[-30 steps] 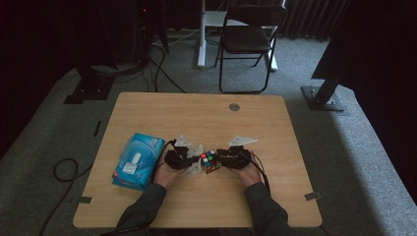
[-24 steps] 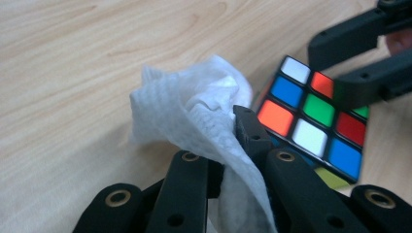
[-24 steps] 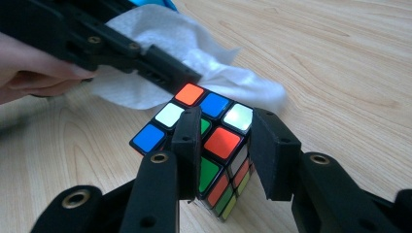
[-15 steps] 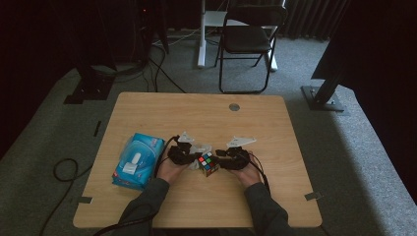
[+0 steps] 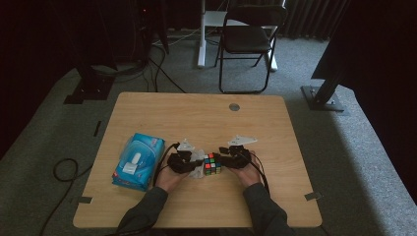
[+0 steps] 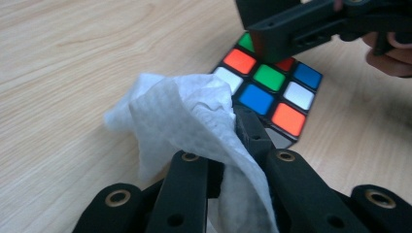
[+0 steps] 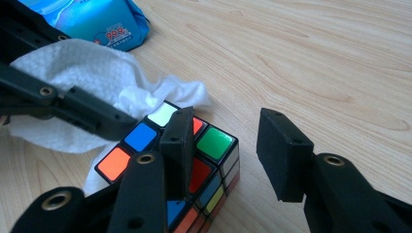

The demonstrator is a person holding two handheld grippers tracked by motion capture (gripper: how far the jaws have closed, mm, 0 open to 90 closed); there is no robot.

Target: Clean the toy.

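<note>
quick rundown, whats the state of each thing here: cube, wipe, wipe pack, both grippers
puzzle cube: scrambled, flat on the table, one right jaw on top of it
white wipe: crumpled, pinched in the left gripper, beside the cube
blue wipe pack: lying flat, untouched
left gripper: shut on the wipe
right gripper: jaws open
</note>
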